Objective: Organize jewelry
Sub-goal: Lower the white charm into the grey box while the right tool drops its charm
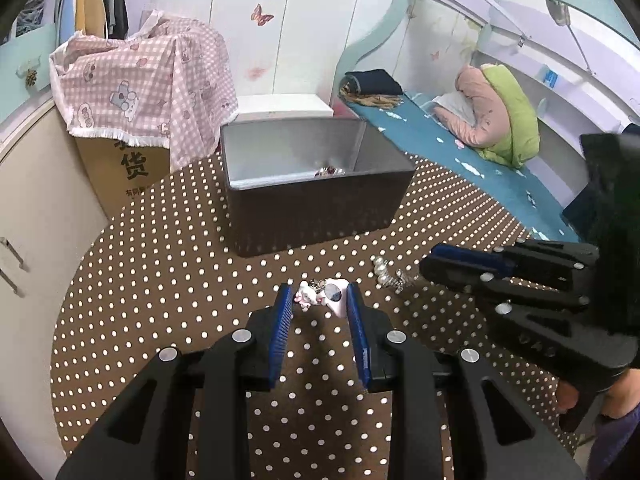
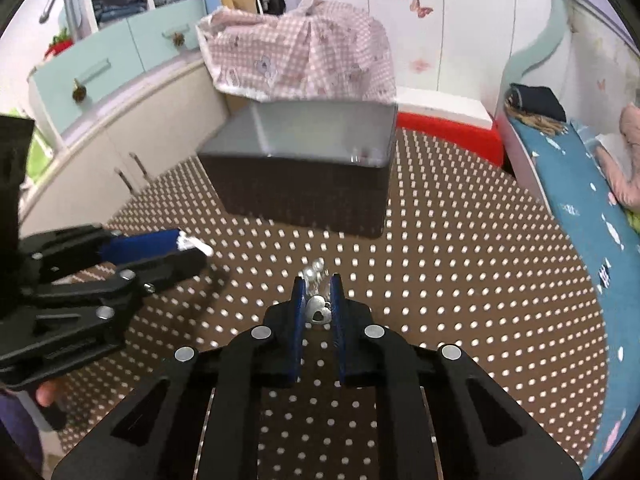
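Observation:
A dark box with a grey lining stands on the polka-dot table; a small piece of jewelry lies inside it. My left gripper straddles a pink-and-white charm keychain, jaws apart, the charm between the blue pads. My right gripper has its narrow jaws around a silver heart pendant on a pearl chain, which trails on the table. In the right wrist view the box is ahead and the left gripper is at the left.
A cardboard box under a pink checked cloth stands behind the dark box at the left. A cream cabinet is at the left. A bed with a teal sheet runs along the right.

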Demonstrator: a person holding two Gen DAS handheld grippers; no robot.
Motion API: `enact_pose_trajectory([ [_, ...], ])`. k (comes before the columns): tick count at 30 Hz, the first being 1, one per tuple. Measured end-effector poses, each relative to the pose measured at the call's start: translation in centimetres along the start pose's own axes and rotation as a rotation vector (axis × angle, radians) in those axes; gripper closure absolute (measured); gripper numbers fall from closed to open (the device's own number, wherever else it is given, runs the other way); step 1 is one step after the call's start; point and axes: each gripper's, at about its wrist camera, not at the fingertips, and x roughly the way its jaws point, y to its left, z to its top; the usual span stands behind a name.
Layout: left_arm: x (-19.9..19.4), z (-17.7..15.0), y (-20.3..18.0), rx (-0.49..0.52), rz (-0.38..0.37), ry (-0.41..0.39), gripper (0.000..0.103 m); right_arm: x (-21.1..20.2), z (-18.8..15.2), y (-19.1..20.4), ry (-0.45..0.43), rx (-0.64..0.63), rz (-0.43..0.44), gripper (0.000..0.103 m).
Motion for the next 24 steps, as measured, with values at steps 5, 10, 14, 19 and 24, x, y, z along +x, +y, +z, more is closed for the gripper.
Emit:
enact_pose_trajectory([
  [5, -1.3, 1.2, -0.2, 0.009, -0.017, -0.031, 0.077, -3.0, 1.6, 0.2, -0.059, -0.002, 0.014, 0.09],
  [10, -2.9, 3.0, -0.7, 0.032, -0.031, -0.069, 0.077, -5.7, 3.3, 0.2, -0.111, -0.009, 0.015, 0.09],
  [14, -3.9, 4.7, -1.2, 0.042, -0.045, -0.091, 0.077, -7.0, 4.6, 0.3, -0.136, -0.021, 0.007, 0.09],
  [19, -4.7, 7.1, -1.4, 0.074, -0.023, -0.118, 0.077, -8.4, 7.1, -0.1, -0.17, -0.018, 0.001, 0.09],
  [24, -4.0, 9.4, -1.1, 0.079, 0.007, -0.105, 0.077, -8.3, 9.6, -0.9, -0.186, 0.017, 0.016, 0.09],
])
